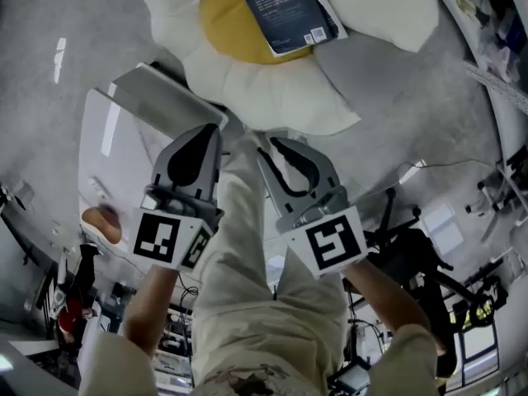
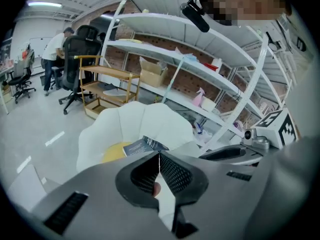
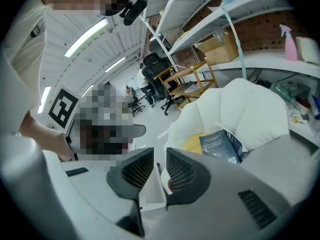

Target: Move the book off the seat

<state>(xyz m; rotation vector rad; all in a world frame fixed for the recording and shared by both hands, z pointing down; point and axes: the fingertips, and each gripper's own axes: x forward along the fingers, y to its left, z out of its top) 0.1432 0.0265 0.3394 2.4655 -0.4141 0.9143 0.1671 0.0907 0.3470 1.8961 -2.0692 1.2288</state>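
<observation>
A dark blue book [image 1: 287,11] lies tilted on a flower-shaped seat [image 1: 272,89] with white petals and a yellow centre. It rests partly on the yellow middle and partly on a petal. Both grippers hang well short of the seat, pointing toward it. My left gripper [image 1: 213,132] has its jaws pressed together with nothing in them; from its own view the book [image 2: 145,145] shows just beyond the tip [image 2: 159,155]. My right gripper [image 1: 276,145] stands a little open [image 3: 160,156] and empty, with the book [image 3: 220,146] ahead and to the right.
The person's leg in beige trousers [image 1: 247,246] stands between the grippers. A white board or low table [image 1: 115,139] lies at the left. Behind the seat [image 2: 145,121] are white shelves [image 2: 200,69], a wooden cart [image 2: 107,86], office chairs and a seated person [image 2: 55,46].
</observation>
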